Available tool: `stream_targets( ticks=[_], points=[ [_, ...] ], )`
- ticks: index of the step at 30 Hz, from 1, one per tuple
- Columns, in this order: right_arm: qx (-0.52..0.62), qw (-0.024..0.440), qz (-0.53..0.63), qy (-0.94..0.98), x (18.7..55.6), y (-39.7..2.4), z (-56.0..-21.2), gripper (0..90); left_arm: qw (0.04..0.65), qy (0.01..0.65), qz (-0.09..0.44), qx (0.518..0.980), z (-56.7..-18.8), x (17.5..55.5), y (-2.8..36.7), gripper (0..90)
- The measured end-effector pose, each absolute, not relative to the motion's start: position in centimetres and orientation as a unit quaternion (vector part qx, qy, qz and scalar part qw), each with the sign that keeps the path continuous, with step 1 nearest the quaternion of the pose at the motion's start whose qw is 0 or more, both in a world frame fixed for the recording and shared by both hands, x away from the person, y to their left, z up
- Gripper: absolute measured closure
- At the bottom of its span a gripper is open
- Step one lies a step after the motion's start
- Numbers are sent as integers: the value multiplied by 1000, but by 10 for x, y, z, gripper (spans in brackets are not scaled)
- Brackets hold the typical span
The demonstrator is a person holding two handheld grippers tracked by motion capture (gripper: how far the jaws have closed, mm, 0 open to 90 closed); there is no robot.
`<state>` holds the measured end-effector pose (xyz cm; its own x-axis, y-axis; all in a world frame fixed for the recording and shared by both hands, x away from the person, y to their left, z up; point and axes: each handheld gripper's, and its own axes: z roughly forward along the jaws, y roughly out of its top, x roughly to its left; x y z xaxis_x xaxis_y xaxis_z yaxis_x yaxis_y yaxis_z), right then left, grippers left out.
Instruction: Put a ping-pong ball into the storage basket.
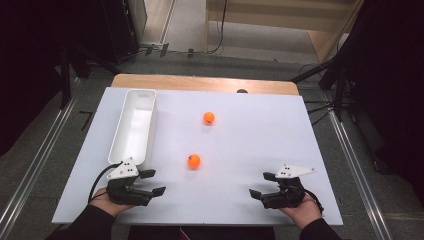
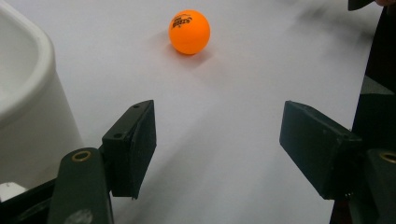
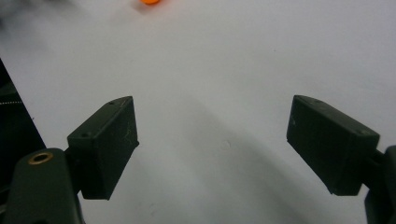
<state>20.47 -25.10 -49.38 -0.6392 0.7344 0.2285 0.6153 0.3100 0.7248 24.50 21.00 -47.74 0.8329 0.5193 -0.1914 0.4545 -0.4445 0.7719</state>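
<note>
Resting near the worktop's [image 1: 280,125] front edge, both tools are sitting with jaws parted and nothing between them: left tool [image 1: 152,182] beside the near end of the white tray [image 1: 134,125], right tool [image 1: 261,185] well apart at the other side. Nearer orange ball [image 1: 193,161] is lying ahead of the left tool, printed logo facing up; round, so no long axis. Farther orange ball [image 1: 209,118] is sitting beyond it. Tray is smooth plastic, long axis running away from the person. Worktop is matte white.
</note>
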Motion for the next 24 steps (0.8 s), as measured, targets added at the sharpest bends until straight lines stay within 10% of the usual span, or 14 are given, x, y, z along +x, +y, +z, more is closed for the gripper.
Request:
stream_targets(
  ticks=[24],
  points=[
    [420,64,416,804,203,-251,-495,150,441,282,33,851,-479,246,206,276]
  ],
)
